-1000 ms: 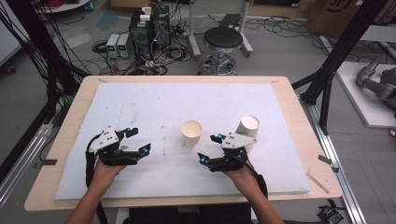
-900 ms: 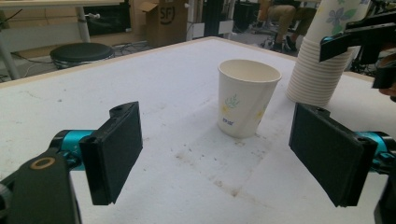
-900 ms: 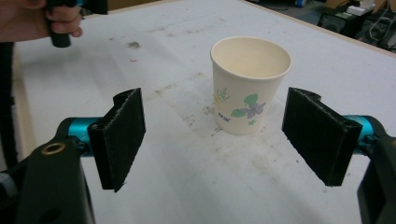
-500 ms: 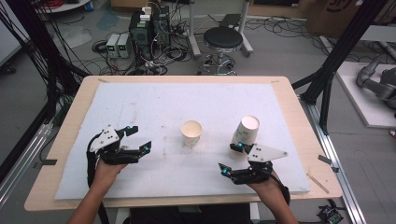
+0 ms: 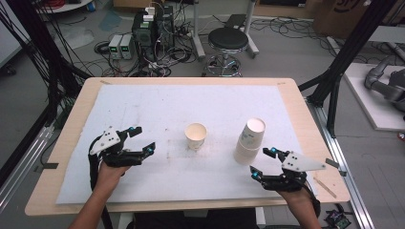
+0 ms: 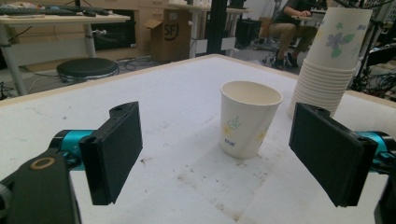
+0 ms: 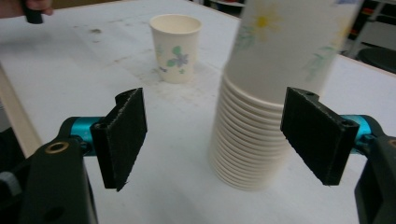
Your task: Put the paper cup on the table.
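**Paper cup stack: right gripper lined up for a pick**

Paper cups, white with a flower print, are the work in hand. The cup stack [image 5: 249, 142] stands at centre right of the high view on the white-covered worktop [image 5: 143, 105]; a single cup [image 5: 196, 136] stands alone at mid frame, well apart from the stack.

Step, as judged: approach to the stack, grasp not yet made. The right gripper [image 5: 264, 163] sits at lower right of the high view, just below the stack. In the right gripper view the stack [image 7: 266, 121] stands between the two black jaws. These have just been closing, yet neither pad presses on the paper: released, nothing held. The left gripper [image 5: 141, 138] rests at lower left, jaws spread wide and empty, facing the single cup [image 6: 249, 117].

Orientation: the stack's long axis runs near vertical, mouths pointing up, wide rims nested at the base, top cup leaning slightly.

Next move, as judged: ease the right jaws forward around the upper cup, above the packed rims, and close gently, since thin paper walls would crush. Lifting straight along the axis should free one cup without tipping the rest.
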Demonstrator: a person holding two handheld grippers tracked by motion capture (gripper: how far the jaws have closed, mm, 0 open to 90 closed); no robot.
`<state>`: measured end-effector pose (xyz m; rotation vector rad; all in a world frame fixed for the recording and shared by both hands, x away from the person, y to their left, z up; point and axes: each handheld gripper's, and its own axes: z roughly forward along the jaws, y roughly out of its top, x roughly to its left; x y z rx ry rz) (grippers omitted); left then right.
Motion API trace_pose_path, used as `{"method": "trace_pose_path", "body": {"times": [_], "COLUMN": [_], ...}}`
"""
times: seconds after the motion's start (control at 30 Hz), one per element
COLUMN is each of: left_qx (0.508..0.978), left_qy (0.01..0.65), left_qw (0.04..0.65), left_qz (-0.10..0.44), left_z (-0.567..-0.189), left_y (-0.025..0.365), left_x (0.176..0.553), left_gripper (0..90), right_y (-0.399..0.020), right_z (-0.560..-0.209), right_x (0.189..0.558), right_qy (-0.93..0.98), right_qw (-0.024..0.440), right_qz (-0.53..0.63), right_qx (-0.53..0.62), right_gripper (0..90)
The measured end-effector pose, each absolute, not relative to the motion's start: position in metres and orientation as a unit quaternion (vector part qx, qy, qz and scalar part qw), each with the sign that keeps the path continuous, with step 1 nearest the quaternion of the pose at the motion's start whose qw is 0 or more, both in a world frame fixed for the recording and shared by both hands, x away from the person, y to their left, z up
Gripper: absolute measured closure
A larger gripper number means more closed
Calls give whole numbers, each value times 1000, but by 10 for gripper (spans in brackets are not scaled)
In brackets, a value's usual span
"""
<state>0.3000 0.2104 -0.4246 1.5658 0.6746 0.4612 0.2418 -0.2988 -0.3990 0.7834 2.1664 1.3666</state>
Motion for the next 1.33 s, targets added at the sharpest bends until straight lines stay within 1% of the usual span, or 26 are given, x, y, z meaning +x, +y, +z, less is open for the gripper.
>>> {"method": "trace_pose_path", "body": {"times": [0.23,0.37,0.77,1.33], "left_qx": [688,688,691,693], "left_qy": [281,277,277,285], "left_qw": [639,641,639,631], "left_qz": [201,198,196,199], "left_z": [-422,-421,-423,-425], "left_y": [209,209,209,212], "left_x": [297,294,292,292], "left_gripper": [155,155,156,156], "right_y": [-321,-327,-327,-325], "right_z": [-398,-396,-396,-396], "right_x": [244,244,246,249], "right_qy": [759,750,751,752], "right_qw": [264,272,276,270], "right_qz": [493,494,489,492], "right_qx": [334,346,348,345], "right_gripper": [230,230,230,230]}}
